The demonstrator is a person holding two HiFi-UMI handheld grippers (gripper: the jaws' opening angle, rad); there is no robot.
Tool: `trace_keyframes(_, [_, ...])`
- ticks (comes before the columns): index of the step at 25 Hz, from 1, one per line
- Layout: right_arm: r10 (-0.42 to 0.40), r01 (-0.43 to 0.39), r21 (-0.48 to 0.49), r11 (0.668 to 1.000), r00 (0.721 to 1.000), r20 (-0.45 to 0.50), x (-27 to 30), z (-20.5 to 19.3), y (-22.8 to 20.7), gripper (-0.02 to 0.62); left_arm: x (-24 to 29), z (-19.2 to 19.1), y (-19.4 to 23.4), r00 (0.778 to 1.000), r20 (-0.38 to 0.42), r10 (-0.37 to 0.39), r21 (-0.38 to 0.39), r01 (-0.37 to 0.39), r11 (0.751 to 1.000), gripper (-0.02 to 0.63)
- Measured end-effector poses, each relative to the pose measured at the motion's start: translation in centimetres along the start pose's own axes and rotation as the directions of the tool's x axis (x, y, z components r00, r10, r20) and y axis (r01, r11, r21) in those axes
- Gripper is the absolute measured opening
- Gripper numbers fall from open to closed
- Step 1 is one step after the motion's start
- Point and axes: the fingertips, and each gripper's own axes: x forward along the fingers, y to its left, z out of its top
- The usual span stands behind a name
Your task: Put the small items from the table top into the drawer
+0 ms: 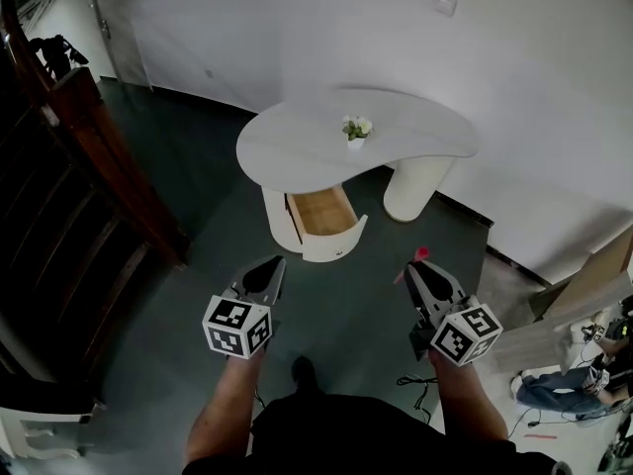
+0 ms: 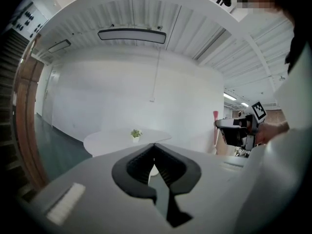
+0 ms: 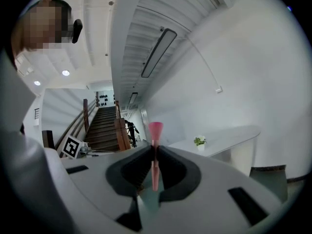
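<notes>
Forearms (image 1: pixel 229 404) outstretched toward 12 o'clock, table (image 1: pixel 297 151) well ahead. Left gripper (image 1: pixel 267 264) clenched, empty; right gripper (image 1: pixel 414 268) pinching pink stick (image 3: pixel 155 155), flared end past jaws.

A plant (image 1: pixel 356 129) stands on the table (image 1: pixel 297 151), and the drawer (image 1: pixel 321 212) juts out under the table's near edge. A staircase (image 1: pixel 89 156) lies to the left. The left gripper (image 1: pixel 269 265) and right gripper (image 1: pixel 417 267) are well before the table, the right with a stick (image 3: pixel 155 152) between its jaws

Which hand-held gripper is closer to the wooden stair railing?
Left. The left hand-held gripper hangs right of the wooden stair railing; the right hand-held gripper is farther right, beyond it.
</notes>
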Motion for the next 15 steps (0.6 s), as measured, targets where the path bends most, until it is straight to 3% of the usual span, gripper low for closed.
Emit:
trace_keyframes(6, [0.001,-0.001,-0.003,1.000,1.000,-0.019,6.0,0.5,1.6,0.054,1.3,0.9,6.0,1.000,-0.006,-0.008,-0.016,0.008,1.000,0.011])
trace_keyframes(15, [-0.012,0.012,-0.008,1.000,1.000,-0.015,10.3,0.8,0.7,0.054,2.9,1.0,8.9,0.999,-0.026,-0.032,0.000,0.032,0.999,0.011])
